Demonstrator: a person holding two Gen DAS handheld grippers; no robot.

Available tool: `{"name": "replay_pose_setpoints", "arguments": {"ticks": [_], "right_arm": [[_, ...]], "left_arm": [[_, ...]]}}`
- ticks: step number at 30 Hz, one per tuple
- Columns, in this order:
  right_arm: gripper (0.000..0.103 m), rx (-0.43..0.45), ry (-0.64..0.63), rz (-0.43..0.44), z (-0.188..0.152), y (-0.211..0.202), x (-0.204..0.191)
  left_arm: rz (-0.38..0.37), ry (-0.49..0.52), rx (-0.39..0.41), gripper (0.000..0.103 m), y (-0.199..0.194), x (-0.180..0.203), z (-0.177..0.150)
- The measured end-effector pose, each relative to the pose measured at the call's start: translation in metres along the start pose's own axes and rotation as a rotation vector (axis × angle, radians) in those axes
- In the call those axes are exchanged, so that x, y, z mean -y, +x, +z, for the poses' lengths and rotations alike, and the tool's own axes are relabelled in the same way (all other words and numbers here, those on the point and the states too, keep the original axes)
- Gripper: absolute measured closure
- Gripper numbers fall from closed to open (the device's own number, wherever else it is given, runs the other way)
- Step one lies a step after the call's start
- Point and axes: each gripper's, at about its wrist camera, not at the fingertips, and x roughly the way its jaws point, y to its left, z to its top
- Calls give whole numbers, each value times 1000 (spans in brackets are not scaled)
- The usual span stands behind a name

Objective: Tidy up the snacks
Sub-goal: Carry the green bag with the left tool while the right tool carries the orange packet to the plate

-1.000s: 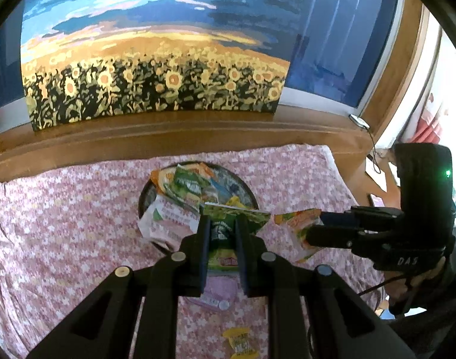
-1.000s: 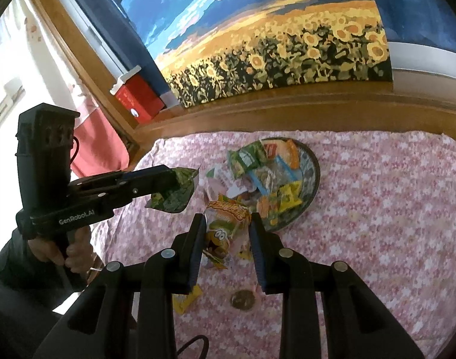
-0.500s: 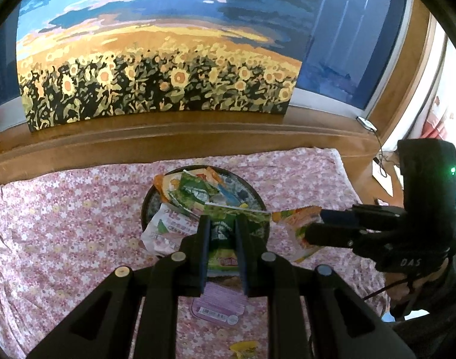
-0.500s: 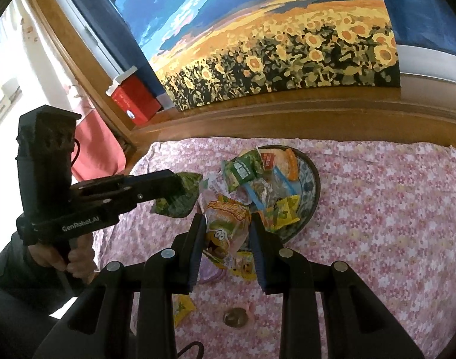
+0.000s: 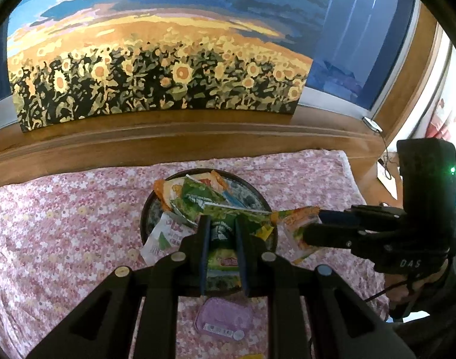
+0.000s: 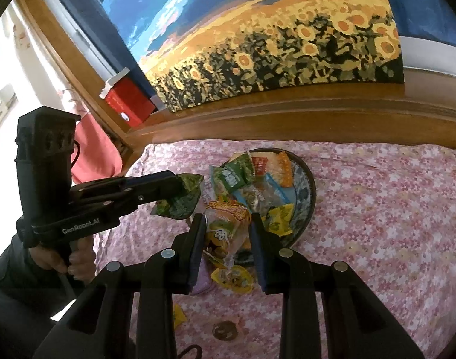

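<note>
A dark round plate (image 5: 146, 214) piled with snack packets sits on the pink floral cloth; it also shows in the right wrist view (image 6: 309, 191). My left gripper (image 5: 222, 230) is shut on a green snack packet (image 5: 222, 249), held over the plate's near rim. My right gripper (image 6: 226, 229) is shut on an orange and clear snack bag (image 6: 225, 224), held just left of the plate. Each gripper shows in the other view, the left (image 6: 180, 188) and the right (image 5: 308, 230), both carrying their packets.
A pink tub (image 5: 223, 318), yellow candy packets (image 6: 232, 276) and a brown round sweet (image 6: 225, 329) lie on the cloth in front of the plate. A white packet (image 5: 163, 237) hangs over the plate's left rim. A sunflower painting (image 5: 156, 89) leans on the wooden ledge behind.
Both grippers have moved forward toward the plate with their packets still held. The plate and the loose sweets have slid nearer and lower in both views.
</note>
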Motion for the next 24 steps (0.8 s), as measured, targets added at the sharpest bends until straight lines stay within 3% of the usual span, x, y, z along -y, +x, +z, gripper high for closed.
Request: {"name": "replay_pose_setpoints", "arguments": {"ticks": [15, 24], "right_arm": [[72, -15, 31, -16, 16, 20, 25], [72, -32, 42, -69, 26, 43, 46]], "left_arm": [[-16, 15, -27, 86, 26, -1, 14], [-34, 32, -77, 86, 44, 15, 5]]}}
